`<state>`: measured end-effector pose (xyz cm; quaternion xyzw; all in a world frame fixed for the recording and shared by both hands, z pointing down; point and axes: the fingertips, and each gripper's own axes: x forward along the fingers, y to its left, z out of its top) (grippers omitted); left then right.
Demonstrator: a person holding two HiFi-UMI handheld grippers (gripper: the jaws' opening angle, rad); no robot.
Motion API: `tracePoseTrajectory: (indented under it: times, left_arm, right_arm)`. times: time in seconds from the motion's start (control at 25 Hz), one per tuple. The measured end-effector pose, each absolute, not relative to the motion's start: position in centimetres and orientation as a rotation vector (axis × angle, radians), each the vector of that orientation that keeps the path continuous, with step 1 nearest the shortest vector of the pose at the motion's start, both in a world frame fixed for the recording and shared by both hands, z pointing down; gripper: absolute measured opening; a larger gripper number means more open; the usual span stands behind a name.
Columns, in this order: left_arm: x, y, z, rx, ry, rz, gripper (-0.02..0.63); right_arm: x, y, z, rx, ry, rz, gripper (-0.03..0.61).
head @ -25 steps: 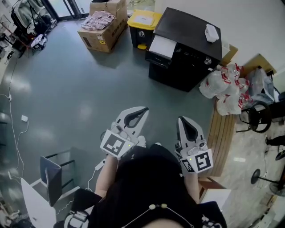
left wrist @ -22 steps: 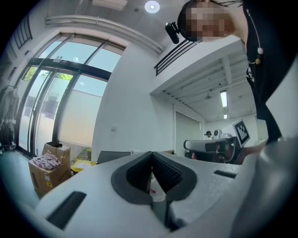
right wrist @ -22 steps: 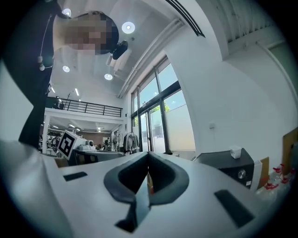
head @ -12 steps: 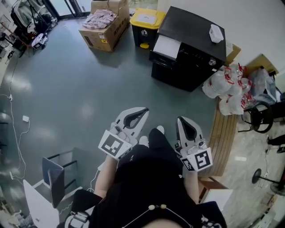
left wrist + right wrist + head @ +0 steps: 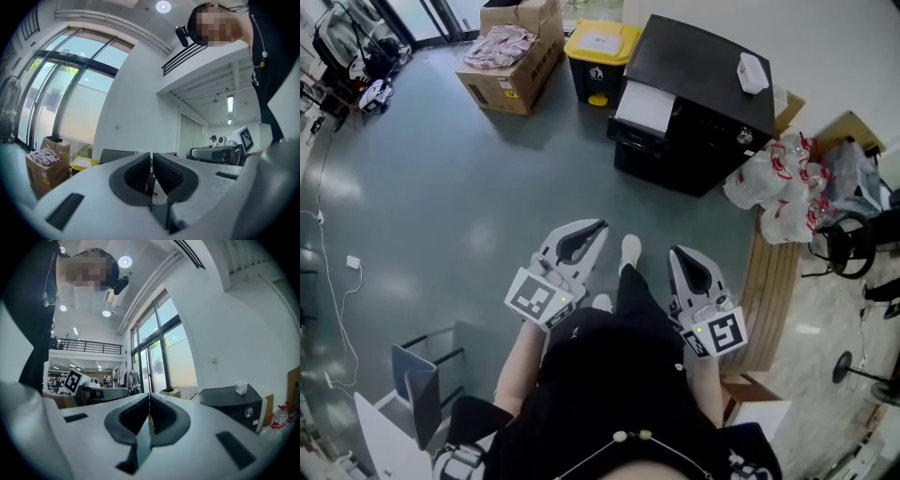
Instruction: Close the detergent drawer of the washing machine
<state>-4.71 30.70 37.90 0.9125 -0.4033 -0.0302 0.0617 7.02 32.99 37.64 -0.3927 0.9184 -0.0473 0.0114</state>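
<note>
Head view: your black washing machine (image 5: 712, 84) stands at one o'clock. Its white detergent drawer (image 5: 644, 106) is pulled out at the front's left end. Since a second ago, your shoe (image 5: 630, 251) has stepped forward between the left hand-held gripper (image 5: 600, 225) and the right hand-held gripper (image 5: 674, 253).

Left gripper view: jaws pressed together, empty.

Right gripper view: jaws likewise together on nothing. The washing machine (image 5: 234, 404) is at three o'clock.
</note>
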Motion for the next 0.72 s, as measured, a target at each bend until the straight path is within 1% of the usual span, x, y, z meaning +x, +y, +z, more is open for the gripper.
tracePoseTrajectory:
  times: [0.16, 0.2, 0.24, 0.28, 0.48, 0.6, 0.72]
  left_arm:
    - [-4.5, 27.4, 38.5, 2.765, -1.178, -0.052, 0.009]
    - [-4.3, 26.5, 38.7, 2.768, -1.159, -0.045, 0.035]
    - [-4.0, 25.6, 38.9, 2.771, -1.142, -0.039, 0.082]
    - [-3.7, 24.7, 39.2, 2.774, -1.130, -0.030, 0.106]
    - [-2.5, 19.6, 40.0, 2.777, -1.115, 0.032, 0.107]
    - [-1.5, 16.8, 40.8, 2.777, -1.075, 0.049, 0.107]
    - [-0.4, 13.8, 42.7, 2.771, -1.019, 0.144, 0.107]
  right_arm:
    - [7.4, 29.2, 38.1, -1.215, 2.896, -0.156, 0.012]
    - [7.5, 28.1, 38.2, -1.208, 2.903, -0.156, 0.016]
    - [7.6, 27.1, 38.4, -1.200, 2.910, -0.160, 0.024]
    - [7.7, 26.0, 38.6, -1.191, 2.918, -0.168, 0.036]
    - [8.0, 20.3, 40.1, -1.128, 2.972, -0.243, 0.090]
    - [8.3, 16.9, 41.5, -1.090, 3.020, -0.284, 0.107]
    - [8.8, 13.5, 43.4, -1.083, 3.071, -0.300, 0.133]
